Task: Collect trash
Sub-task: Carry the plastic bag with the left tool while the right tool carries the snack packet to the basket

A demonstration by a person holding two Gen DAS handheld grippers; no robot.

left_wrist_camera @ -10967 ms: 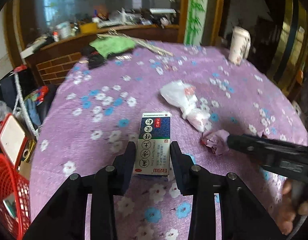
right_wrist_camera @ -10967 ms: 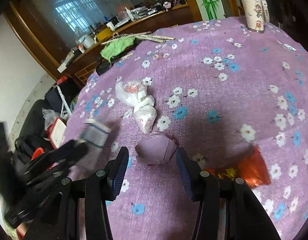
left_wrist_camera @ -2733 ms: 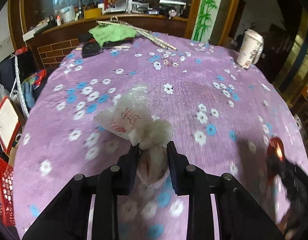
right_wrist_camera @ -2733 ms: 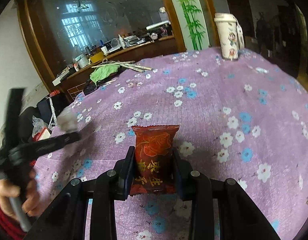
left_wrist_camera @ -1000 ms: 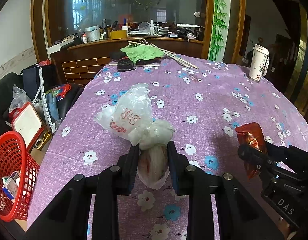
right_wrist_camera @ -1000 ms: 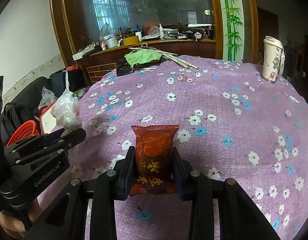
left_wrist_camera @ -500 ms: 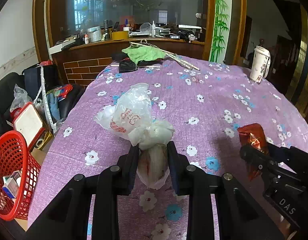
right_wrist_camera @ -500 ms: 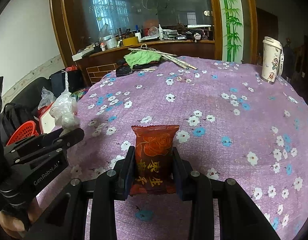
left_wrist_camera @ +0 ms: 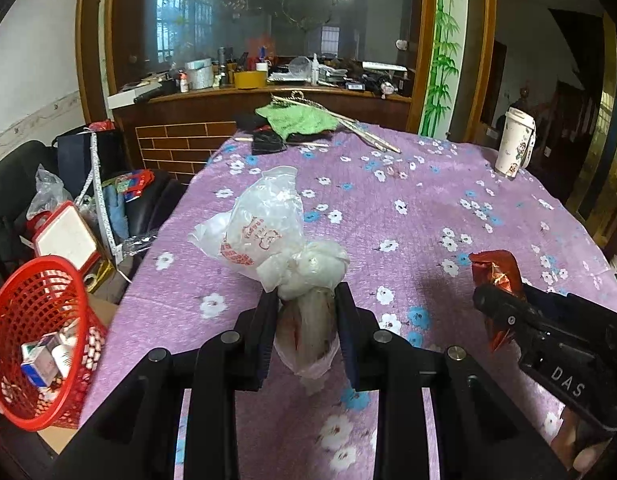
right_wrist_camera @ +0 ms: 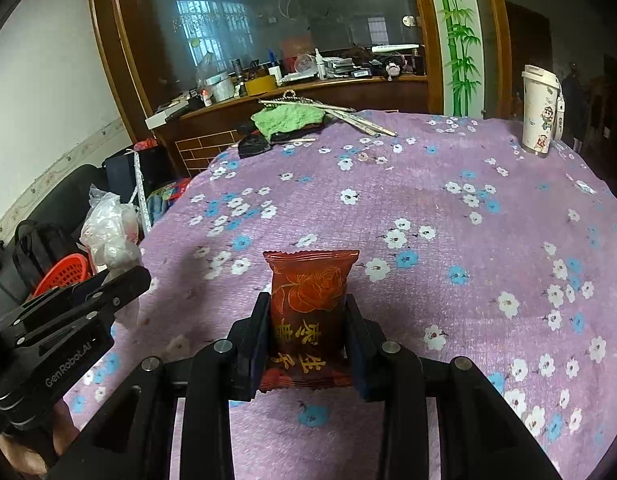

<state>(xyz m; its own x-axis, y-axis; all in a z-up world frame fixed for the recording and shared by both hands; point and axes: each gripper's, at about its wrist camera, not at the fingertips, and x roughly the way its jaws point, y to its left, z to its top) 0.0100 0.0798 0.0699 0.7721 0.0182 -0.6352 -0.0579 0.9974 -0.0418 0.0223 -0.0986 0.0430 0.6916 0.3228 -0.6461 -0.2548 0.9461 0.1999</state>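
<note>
Above the purple table (left_wrist_camera: 428, 208), the left gripper (left_wrist_camera: 306, 332) clamps a knotted plastic bag (left_wrist_camera: 276, 240); the right gripper (right_wrist_camera: 306, 332) pinches a red snack packet (right_wrist_camera: 308, 300), its bottom edge hidden.

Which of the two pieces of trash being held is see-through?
The knotted plastic bag in the left gripper; the red snack packet in the right gripper is opaque foil.

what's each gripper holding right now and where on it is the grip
The left gripper is shut on the knotted plastic bag, clamped on the bulge below its knot. The right gripper is shut on the red snack packet, gripped across its lower side edges.
</note>
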